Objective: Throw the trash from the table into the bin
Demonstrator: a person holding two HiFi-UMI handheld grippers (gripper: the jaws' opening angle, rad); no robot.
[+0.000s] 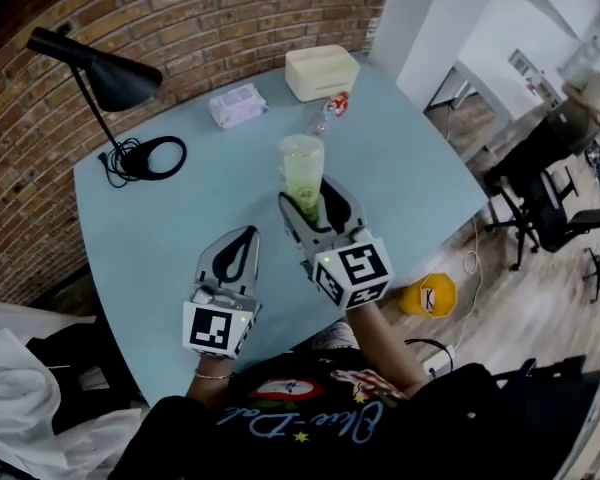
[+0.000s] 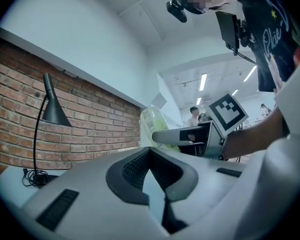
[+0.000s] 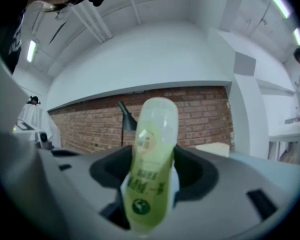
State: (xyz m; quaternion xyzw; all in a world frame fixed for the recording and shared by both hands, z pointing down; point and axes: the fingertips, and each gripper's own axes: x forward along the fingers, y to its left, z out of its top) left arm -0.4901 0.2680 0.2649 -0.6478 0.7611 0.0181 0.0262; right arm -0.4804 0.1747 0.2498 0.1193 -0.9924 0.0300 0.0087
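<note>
Desk: a light blue desk (image 1: 170, 248) stands against a brick wall (image 1: 230, 28).
Right gripper: the right gripper (image 1: 308, 204) has its jaws clamped on a cup (image 1: 302, 168), one jaw on each side of it.
Cup: it is clear, with green drink inside and a lid on top. It stands up straight over the middle of the desk (I cannot tell if its bottom touches the desk).
Cup up close: in the right gripper view the cup fills the gap between the jaws, and a round green mark shows low on its side.
Left gripper: the left gripper (image 1: 242, 240) has its jaws together at the tips, with nothing between them. It is close to the near edge of the desk, just beside the right gripper and not touching the cup.
Lamp: a black lamp (image 1: 100, 73) stands at the far left corner of the desk. Its round base and curled cord (image 1: 120, 160) lie on the desk there.
Pack: a soft, pale purple pack (image 1: 237, 105) lies flat by the far edge, between the lamp and the box.
Box: a cream box (image 1: 322, 71) sits at the far right corner.
Small bottle: a small bottle (image 1: 332, 108) with a red label lies on its side, just beside the box.
Floor: a yellow thing (image 1: 428, 295) lies on the wooden floor (image 1: 540, 308), past the right edge of the desk.
Chairs: black chairs (image 1: 550, 218) stand farther off on that side.
</note>
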